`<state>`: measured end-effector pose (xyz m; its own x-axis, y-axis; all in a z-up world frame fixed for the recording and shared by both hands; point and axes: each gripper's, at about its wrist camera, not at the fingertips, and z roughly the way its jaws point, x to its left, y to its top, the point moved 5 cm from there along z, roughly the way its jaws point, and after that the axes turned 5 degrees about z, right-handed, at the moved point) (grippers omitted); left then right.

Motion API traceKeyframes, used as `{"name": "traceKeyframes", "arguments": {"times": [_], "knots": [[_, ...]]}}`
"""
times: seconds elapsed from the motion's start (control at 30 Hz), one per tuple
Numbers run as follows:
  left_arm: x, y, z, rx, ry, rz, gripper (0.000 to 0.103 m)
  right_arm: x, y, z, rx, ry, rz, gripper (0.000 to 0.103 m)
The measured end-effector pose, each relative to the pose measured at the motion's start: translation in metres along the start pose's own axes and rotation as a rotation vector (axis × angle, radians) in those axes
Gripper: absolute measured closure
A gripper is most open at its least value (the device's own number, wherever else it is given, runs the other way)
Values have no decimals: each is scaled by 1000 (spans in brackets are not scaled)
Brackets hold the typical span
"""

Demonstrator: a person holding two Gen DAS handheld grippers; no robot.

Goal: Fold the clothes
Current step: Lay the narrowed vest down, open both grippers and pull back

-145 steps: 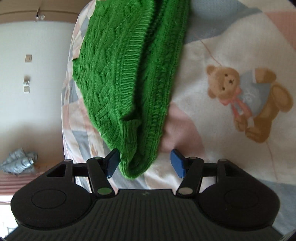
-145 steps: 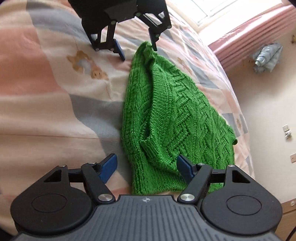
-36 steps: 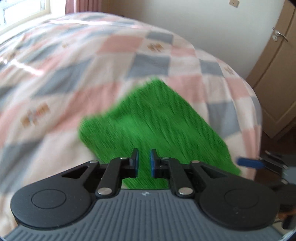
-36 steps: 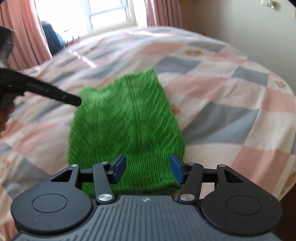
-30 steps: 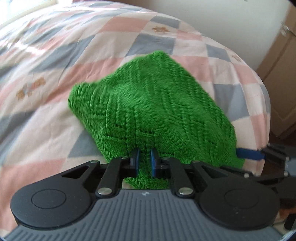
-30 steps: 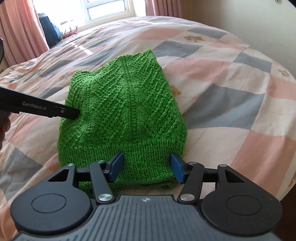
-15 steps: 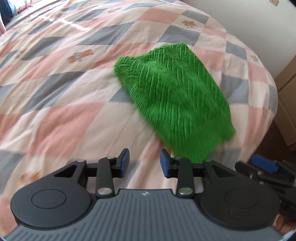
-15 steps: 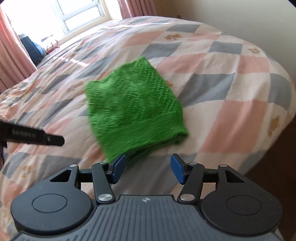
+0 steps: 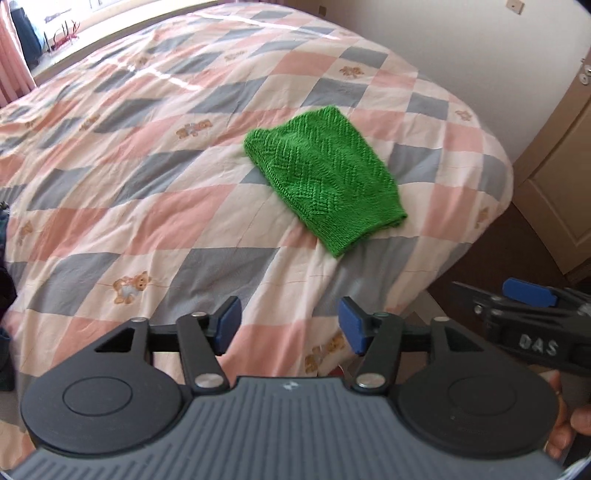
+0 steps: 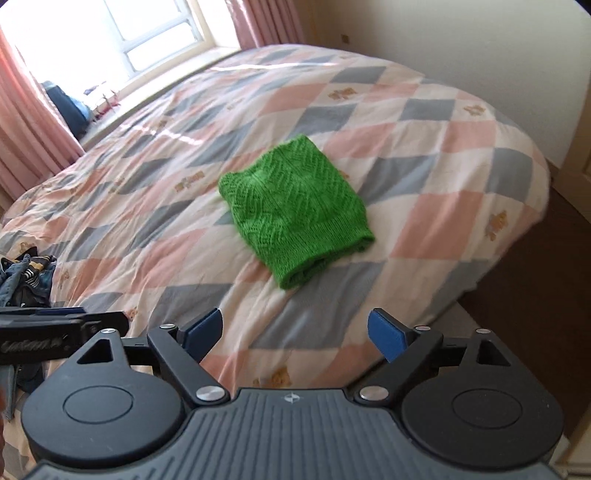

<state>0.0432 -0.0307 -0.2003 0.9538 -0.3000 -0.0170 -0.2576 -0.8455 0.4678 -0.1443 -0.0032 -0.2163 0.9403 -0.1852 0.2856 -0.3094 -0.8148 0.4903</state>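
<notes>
One folded green sweater (image 9: 325,173) lies on the bed (image 9: 147,177), clear of both tools. Left gripper (image 9: 290,328) and right gripper (image 10: 295,334): jaws wide apart, holding nothing.

Left wrist view: from the bed's foot, looking down across the quilt (image 9: 155,206).
Right wrist view: alongside, angled toward the window (image 10: 155,33).
Shared: green sweater (image 9: 325,173) (image 10: 295,206), mid-distance.

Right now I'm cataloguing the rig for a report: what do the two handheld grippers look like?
Both match. The left gripper and right gripper each have a ribbed grey body, two round black discs, black linkage arms with silver pivots and blue finger pads. White lettering runs along each one's side.
</notes>
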Motion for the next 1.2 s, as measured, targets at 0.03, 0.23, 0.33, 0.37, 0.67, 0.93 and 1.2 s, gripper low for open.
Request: {"name": "traceKeyframes", "arguments": {"times": [0.03,0.23,0.33,0.37,0.67,0.93,1.2], "knots": [[0,-2,-8,-5,-1,3,40,3,0,-6,7,-5,1,12],[8,-9,-32,-10,18,-29,40,25,11,-33,-15,-43,-64,6],[16,-7,-39,-15,41,-65,39,35,21,-38,-26,-32,-113,5],[18,-6,-41,-19,47,-77,39,37,25,-39,-29,-28,-130,5],[7,17,-35,-36,114,-191,38,37,56,-28,8,36,-291,4],[-43,49,-23,-43,164,-269,36,0,85,-26,60,81,-428,4],[-95,60,-28,-50,222,-340,32,-37,108,-28,97,139,-528,3]]}}
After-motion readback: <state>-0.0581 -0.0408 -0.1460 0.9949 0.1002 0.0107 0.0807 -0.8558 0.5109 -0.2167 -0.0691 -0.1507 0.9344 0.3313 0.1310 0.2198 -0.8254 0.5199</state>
